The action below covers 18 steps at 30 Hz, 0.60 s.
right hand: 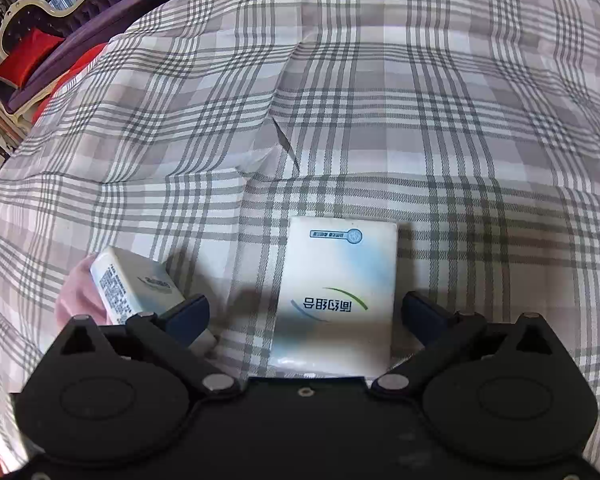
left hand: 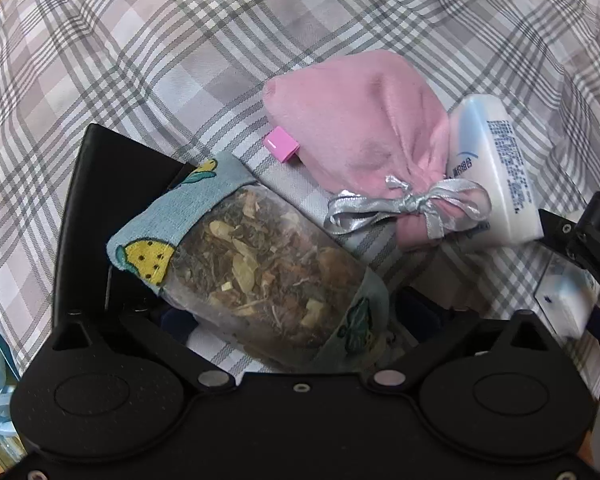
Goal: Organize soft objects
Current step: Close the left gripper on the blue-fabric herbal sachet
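Observation:
A clear sachet of dried herbs (left hand: 256, 264) with blue fruit-print trim lies slanted between the fingers of my left gripper (left hand: 296, 312). The jaws stand wide and the sachet hides most of both pads. Its left end rests over a flat black object (left hand: 88, 200). Behind it lie a pink velvet pouch (left hand: 360, 120) tied with a silver ribbon (left hand: 404, 204), and a white tissue pack (left hand: 496, 168). My right gripper (right hand: 306, 316) is open over a second white tissue pack (right hand: 336, 296), which lies flat with a gap at each side. The first tissue pack (right hand: 136, 284) and the pink pouch (right hand: 80, 292) lie by its left finger.
Everything rests on a grey and pink plaid bedspread (right hand: 380, 100) with a crease (right hand: 286, 140) down the middle. A small pink tag (left hand: 281, 147) sticks out beside the pouch. One finger of the right gripper (left hand: 580, 236) shows at the right edge. A purple sofa (right hand: 68, 20) stands beyond the bed.

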Motion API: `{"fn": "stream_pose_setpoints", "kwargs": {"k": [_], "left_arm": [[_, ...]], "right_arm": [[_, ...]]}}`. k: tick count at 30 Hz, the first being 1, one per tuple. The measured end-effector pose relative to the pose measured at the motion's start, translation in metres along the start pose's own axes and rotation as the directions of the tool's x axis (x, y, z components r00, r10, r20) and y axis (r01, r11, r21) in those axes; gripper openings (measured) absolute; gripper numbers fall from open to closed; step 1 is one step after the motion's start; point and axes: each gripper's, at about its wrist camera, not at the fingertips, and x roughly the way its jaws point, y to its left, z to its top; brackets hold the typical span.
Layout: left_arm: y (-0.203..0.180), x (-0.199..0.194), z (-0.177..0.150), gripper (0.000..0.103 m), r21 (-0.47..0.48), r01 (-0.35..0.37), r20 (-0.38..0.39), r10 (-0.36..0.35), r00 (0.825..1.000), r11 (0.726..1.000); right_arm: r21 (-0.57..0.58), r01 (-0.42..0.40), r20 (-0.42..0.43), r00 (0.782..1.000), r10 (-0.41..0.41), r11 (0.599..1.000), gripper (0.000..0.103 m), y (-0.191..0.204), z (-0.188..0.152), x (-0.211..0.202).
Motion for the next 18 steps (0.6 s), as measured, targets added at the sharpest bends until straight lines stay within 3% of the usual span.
{"fn": "stream_pose_setpoints", "kwargs": {"k": [1, 3, 5, 9, 18], "left_arm": [[0.001, -0.003, 0.000, 0.087, -0.006, 0.000, 0.003, 0.000, 1.000, 1.000], [0.003, -0.010, -0.001, 0.067, -0.010, 0.012, 0.009, -0.012, 1.000, 1.000], [0.005, -0.017, -0.002, 0.060, -0.005, 0.026, 0.018, -0.026, 1.000, 1.000], [0.003, -0.022, -0.005, 0.057, 0.011, 0.029, 0.022, -0.029, 0.999, 1.000], [-0.015, -0.041, -0.020, 0.056, 0.068, 0.043, 0.040, -0.046, 0.998, 0.997]], "right_arm": [[-0.005, -0.005, -0.009, 1.000, 0.005, 1.000, 0.103, 0.000, 0.001, 0.000], [0.007, 0.016, -0.001, 1.000, -0.016, 1.000, 0.088, 0.000, 0.001, -0.003], [0.015, 0.057, 0.021, 0.998, -0.057, 0.998, 0.052, -0.001, 0.001, -0.010], [0.034, -0.021, 0.009, 1.000, 0.020, 0.999, 0.051, -0.010, 0.006, -0.012], [0.020, 0.015, 0.085, 0.996, -0.017, 1.000, 0.051, -0.014, 0.010, -0.026]]}}
